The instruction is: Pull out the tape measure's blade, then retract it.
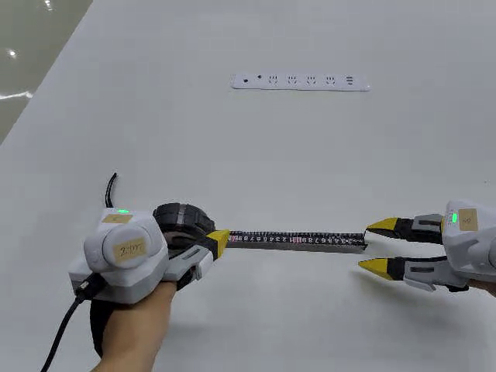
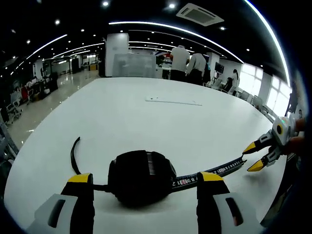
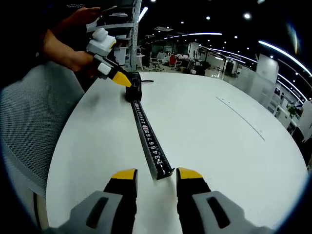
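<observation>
Left gripper [image 2: 145, 177] at seven o'clock in the head view, jaws spread either side of the black tape measure case [image 1: 182, 221] on the white table [image 1: 232, 155], blade [image 1: 298, 239] extended toward three o'clock, its tip between the right gripper [image 1: 369, 246] and its parted jaws, unpinched, power strip [image 1: 301, 81] at twelve o'clock.

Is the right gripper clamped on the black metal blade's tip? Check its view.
No, the right gripper has its jaws open, and the black metal blade ends untouched between them.
</observation>
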Motion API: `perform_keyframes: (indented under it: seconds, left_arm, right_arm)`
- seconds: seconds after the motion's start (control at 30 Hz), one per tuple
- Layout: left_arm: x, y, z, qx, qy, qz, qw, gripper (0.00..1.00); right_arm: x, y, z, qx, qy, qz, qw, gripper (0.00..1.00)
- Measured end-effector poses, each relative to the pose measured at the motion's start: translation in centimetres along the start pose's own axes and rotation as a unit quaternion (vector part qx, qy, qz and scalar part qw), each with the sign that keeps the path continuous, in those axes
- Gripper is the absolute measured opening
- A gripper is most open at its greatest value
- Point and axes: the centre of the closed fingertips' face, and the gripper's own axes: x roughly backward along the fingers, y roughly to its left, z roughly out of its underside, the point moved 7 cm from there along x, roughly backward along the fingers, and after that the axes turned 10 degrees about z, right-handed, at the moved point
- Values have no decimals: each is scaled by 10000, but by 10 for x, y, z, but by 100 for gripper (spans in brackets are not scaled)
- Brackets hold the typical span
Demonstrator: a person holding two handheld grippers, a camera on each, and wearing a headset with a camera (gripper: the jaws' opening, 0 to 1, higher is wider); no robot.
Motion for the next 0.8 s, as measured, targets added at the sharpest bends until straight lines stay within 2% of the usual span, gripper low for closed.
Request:
perform_keyframes:
  seconds: [0.33,0.47,0.67,0.8]
  left_arm:
    - [-9,4,3,238,114,-74,9996,79]
    - [-13,3,4,319,112,-88,9994,76]
    - [-18,-1,5,403,141,-97,9990,72]
    - [-19,0,5,425,116,-195,9988,72]
  right_arm:
    - [-12,-3,0,52,27,-163,9999,23]
    - [-15,-4,2,0,44,-167,9999,16]
    - [-15,-5,2,46,60,-161,9998,14]
    - [-15,-5,2,120,85,-160,9998,13]
